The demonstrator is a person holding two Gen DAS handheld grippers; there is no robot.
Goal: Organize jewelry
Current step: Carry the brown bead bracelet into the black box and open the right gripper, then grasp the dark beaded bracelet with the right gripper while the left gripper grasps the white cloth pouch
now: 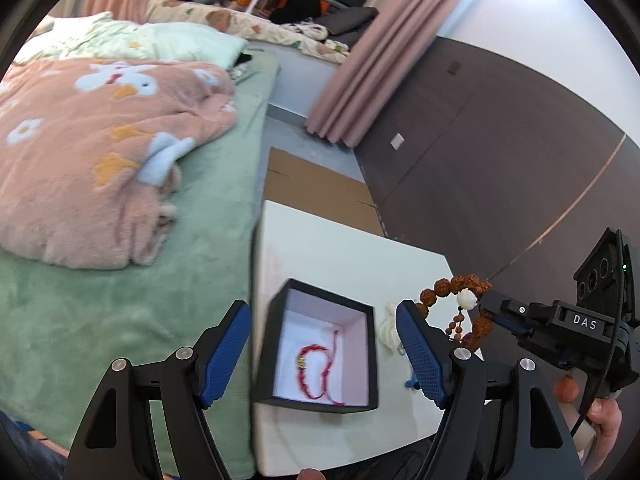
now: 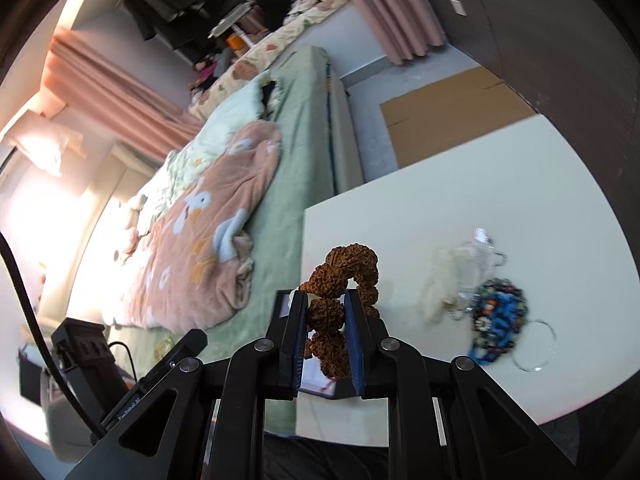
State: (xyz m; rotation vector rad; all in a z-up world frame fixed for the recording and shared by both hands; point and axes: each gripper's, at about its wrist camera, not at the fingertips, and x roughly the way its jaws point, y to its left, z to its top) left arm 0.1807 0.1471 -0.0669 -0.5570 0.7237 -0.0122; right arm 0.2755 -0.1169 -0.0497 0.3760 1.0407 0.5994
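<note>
A black jewelry box (image 1: 320, 346) with a white lining sits on the white table (image 1: 320, 240), with a red cord bracelet (image 1: 320, 368) inside. My left gripper (image 1: 324, 350) is open, its fingers on either side of the box. My right gripper (image 2: 326, 314) is shut on a brown seed-bead bracelet (image 2: 344, 272), held above the table; in the left wrist view this bracelet (image 1: 452, 292) hangs to the right of the box with a white bead on it. The box (image 2: 286, 304) shows only in part behind the right fingers.
On the table to the right lie a white bead bracelet (image 2: 436, 284), a clear crystal piece (image 2: 478, 264), a blue beaded bracelet (image 2: 498, 324) and a clear ring (image 2: 536, 346). A green bed with a pink blanket (image 1: 100, 160) borders the table's left. Cardboard (image 1: 316, 184) lies on the floor beyond.
</note>
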